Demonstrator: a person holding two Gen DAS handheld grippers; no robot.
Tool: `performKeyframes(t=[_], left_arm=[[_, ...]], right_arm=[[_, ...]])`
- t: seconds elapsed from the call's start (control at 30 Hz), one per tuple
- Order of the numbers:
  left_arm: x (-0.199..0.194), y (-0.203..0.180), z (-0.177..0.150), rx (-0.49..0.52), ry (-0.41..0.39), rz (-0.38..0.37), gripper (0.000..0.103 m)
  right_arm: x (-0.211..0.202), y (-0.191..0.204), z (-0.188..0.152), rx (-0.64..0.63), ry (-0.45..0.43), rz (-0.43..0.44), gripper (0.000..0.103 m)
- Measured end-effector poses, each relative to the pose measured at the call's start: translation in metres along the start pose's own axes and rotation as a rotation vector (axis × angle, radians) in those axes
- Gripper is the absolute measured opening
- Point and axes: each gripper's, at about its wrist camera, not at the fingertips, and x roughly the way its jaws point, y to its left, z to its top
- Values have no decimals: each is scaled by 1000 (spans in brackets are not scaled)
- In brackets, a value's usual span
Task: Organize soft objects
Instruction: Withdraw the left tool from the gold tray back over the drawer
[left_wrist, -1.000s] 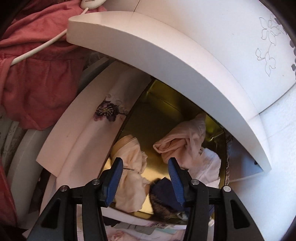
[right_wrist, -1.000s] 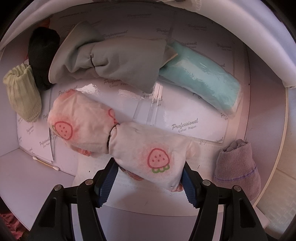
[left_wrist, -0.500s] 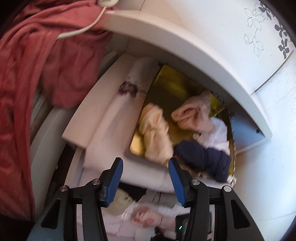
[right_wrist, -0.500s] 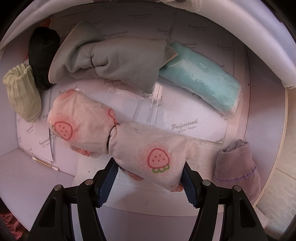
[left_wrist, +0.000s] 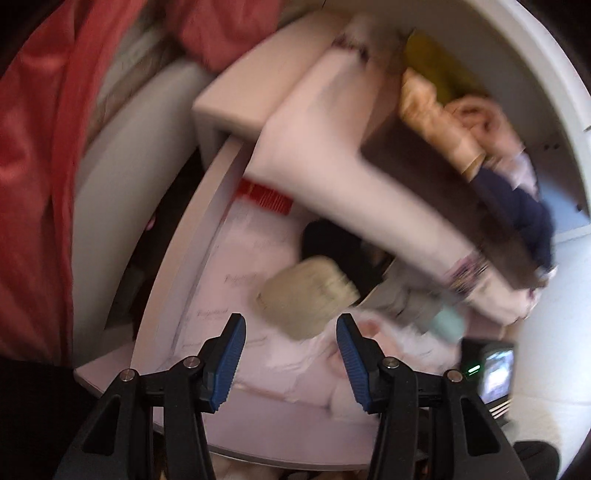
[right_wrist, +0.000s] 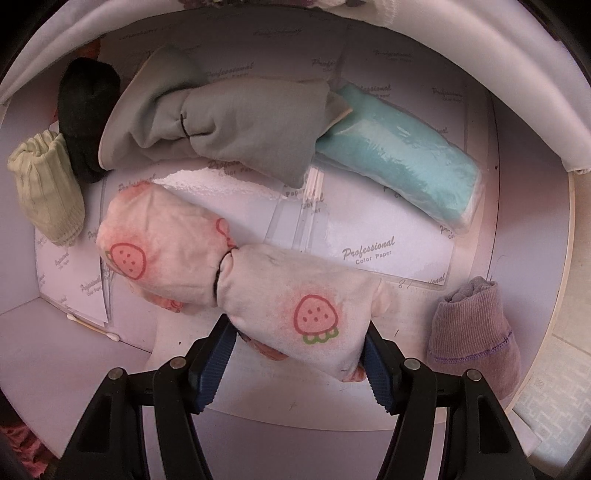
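In the right wrist view a tied white bundle with a strawberry print (right_wrist: 236, 273) lies in a paper-lined white drawer (right_wrist: 524, 221). My right gripper (right_wrist: 299, 354) is shut on the bundle's near end, a blue pad against each side. The left wrist view is blurred. There my left gripper (left_wrist: 290, 354) stands open and empty above the same drawer, with a pale green sock roll (left_wrist: 306, 295) just beyond its fingertips. That green sock roll (right_wrist: 48, 184) sits at the drawer's left side.
A grey tied bundle (right_wrist: 229, 125), a teal wrapped pack (right_wrist: 399, 162), a black sock (right_wrist: 86, 110) and a purple sock (right_wrist: 472, 332) share the drawer. An upper box (left_wrist: 332, 166) with peach and navy clothes (left_wrist: 517, 210) overhangs it. Red fabric (left_wrist: 37, 129) hangs at left.
My left gripper has swung down from the upper gold-lined box to the lower drawer, bringing the green sock into view. The right gripper and the strawberry bundle have not moved.
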Motion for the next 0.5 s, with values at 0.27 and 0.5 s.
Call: performKeyframes(t=[0.27,0.5], left_arm=[[31,-1,-12,87,84,69,52],[53,-16,-26,221,161,142,52]], right_arm=[[-5,-7,0,2,-14,12,67],[-15,-15,-6,2,-28,6,68]])
